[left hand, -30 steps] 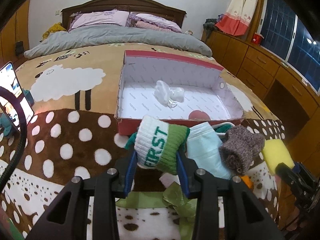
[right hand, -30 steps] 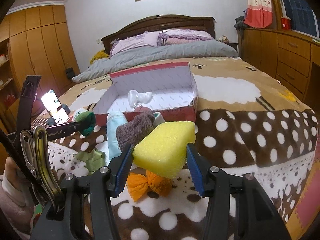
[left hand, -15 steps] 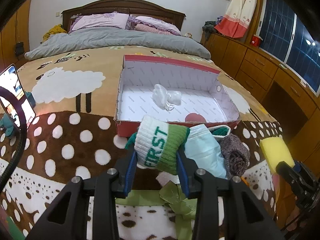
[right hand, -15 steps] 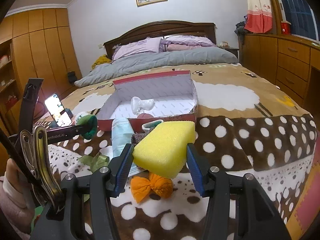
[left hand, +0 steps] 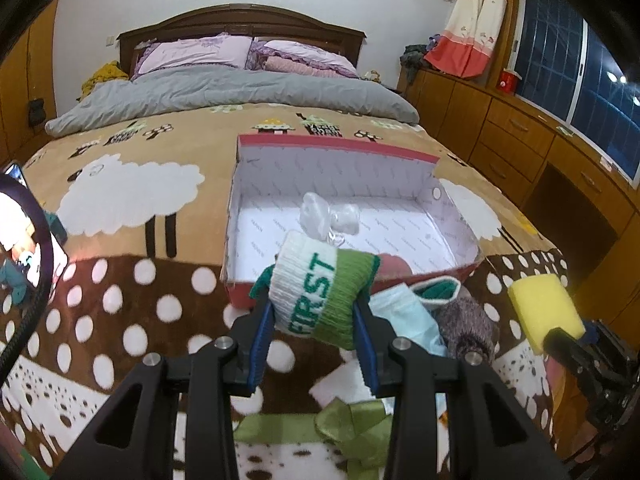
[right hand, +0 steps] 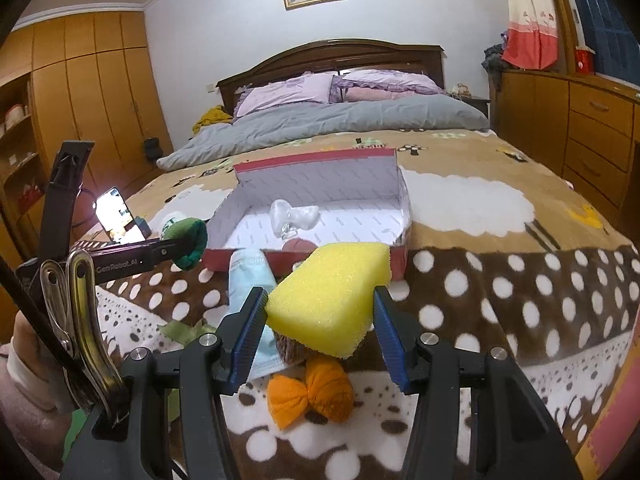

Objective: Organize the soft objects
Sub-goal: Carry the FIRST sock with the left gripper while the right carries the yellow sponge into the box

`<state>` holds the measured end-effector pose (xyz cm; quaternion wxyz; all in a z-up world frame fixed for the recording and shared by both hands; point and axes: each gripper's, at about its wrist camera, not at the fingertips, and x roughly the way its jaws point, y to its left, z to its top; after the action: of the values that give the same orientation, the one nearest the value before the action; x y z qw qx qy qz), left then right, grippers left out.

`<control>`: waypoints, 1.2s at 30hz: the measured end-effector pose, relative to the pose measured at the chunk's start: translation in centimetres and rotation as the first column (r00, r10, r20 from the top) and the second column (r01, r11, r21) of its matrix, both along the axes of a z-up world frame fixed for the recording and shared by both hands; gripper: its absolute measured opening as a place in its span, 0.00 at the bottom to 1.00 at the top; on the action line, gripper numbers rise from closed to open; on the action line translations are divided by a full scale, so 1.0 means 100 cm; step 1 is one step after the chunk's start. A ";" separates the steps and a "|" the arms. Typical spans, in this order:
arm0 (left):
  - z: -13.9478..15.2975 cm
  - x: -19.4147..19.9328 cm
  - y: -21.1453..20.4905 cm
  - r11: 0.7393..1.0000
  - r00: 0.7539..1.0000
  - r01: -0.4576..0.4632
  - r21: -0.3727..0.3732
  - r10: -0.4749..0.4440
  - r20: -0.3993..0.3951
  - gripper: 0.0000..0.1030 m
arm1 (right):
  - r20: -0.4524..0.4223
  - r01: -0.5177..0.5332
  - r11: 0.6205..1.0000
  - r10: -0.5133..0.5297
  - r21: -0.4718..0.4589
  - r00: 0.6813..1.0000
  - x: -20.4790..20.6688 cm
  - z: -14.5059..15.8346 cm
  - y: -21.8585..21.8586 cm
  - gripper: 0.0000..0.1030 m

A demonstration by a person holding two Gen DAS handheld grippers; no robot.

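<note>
The rolled sock (left hand: 318, 292) is pinched between the left gripper (left hand: 314, 316) jaws, the yellow sponge (right hand: 330, 298) between the right gripper (right hand: 320, 328) jaws, both held short of the box (left hand: 456, 216) ahead. Both are judged light and squashy; mid-body holds suit. Slight compression is probably present.

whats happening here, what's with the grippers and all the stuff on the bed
A person is sorting soft items into an open red shoebox on the bed. The left gripper is shut on a rolled green-and-white sock, held up just short of the box. The right gripper is shut on a yellow sponge. A clear plastic wad already lies in the box; an orange bundle and a blue mask wait on the blanket.
</note>
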<state>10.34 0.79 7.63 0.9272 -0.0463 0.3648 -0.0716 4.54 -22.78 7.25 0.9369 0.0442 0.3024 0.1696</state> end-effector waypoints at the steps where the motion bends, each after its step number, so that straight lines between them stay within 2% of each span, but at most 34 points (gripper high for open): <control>1: 0.001 0.003 -0.001 1.000 1.000 0.001 0.004 -0.001 0.003 0.38 | 0.004 -0.003 1.000 0.003 -0.004 1.000 0.002 0.002 0.001 0.52; 16: 0.006 0.051 -0.012 0.999 1.000 0.011 0.032 -0.011 0.009 0.38 | 0.038 -0.022 0.998 0.024 -0.051 0.999 0.048 0.018 0.011 0.52; 25: -0.013 0.074 -0.009 1.000 0.999 0.002 0.031 0.000 -0.039 0.38 | 0.019 -0.029 0.999 0.030 -0.034 0.999 0.091 0.020 0.015 0.52; 36: -0.045 0.103 -0.007 1.000 0.995 -0.010 0.026 0.012 -0.100 0.38 | -0.029 -0.042 0.999 0.042 -0.020 0.999 0.148 0.001 0.024 0.53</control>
<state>20.63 0.07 3.09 0.9086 -0.0400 0.4115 -0.0594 19.31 -20.35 7.34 0.9292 0.0308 0.3183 0.1856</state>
